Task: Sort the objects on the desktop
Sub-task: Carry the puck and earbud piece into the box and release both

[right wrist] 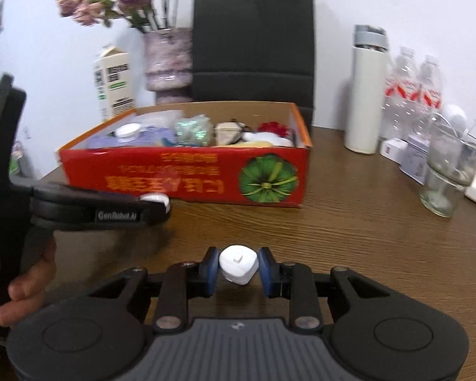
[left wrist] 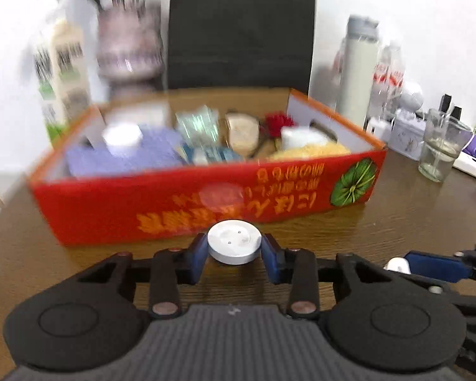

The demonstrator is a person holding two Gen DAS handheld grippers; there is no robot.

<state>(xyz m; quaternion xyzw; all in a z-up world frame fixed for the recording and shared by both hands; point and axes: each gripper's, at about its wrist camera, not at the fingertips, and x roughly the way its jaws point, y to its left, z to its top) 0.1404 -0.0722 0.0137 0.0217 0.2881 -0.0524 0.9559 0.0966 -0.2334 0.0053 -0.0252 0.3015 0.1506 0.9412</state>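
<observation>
My left gripper (left wrist: 234, 249) is shut on a round white puck (left wrist: 234, 245), held just above the wooden table in front of the red cardboard box (left wrist: 206, 200). My right gripper (right wrist: 238, 266) is shut on a small white rounded-triangle plug (right wrist: 239, 264), held above the table. The red box (right wrist: 187, 177) holds several items: a white lid, purple cloth, packets, a red flower. In the right wrist view the left gripper (right wrist: 157, 204) shows at the left with the white puck (right wrist: 155, 199) near the box front. The right gripper (left wrist: 396, 265) shows at the right edge of the left wrist view.
A milk carton (right wrist: 114, 82), a vase with dried flowers (right wrist: 166, 60) and a black chair (right wrist: 254, 41) stand behind the box. A white thermos (right wrist: 366, 95), water bottles (right wrist: 412, 92), a drinking glass (right wrist: 450, 168) and small white boxes stand at the right.
</observation>
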